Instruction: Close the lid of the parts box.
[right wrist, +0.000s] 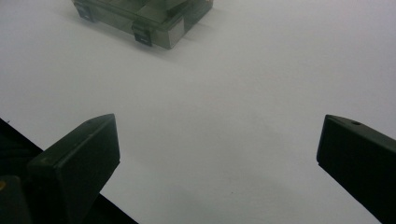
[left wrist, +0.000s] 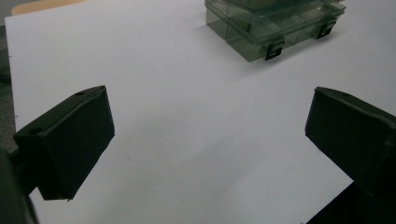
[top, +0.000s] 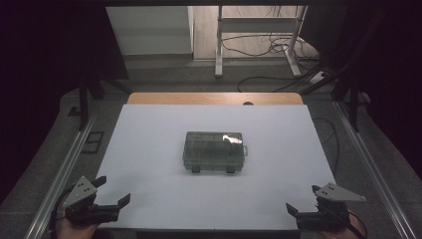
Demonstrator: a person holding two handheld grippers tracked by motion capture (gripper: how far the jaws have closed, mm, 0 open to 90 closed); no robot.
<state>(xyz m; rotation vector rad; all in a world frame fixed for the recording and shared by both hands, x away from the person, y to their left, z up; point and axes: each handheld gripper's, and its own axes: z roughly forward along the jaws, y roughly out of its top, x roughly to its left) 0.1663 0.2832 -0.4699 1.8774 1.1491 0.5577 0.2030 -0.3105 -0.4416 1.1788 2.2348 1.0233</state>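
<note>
Smoky translucent plastic marks the one object here: a flat, rectangular compartment box [top: 214, 151] with two dark latches on its near edge, lid down, lying mid-sheet on the white table cover [top: 149, 149]. In the high view the left gripper [top: 112, 191] and right gripper [top: 300, 199] sit at the near corners, well apart from it. The left gripper view shows its jaws spread wide over bare white, the box [left wrist: 273, 25] far ahead. The right gripper view shows the same: jaws spread, box [right wrist: 144, 18] far ahead. By my judgement, nothing is begun; reach, grasp and latches all remain.
</note>
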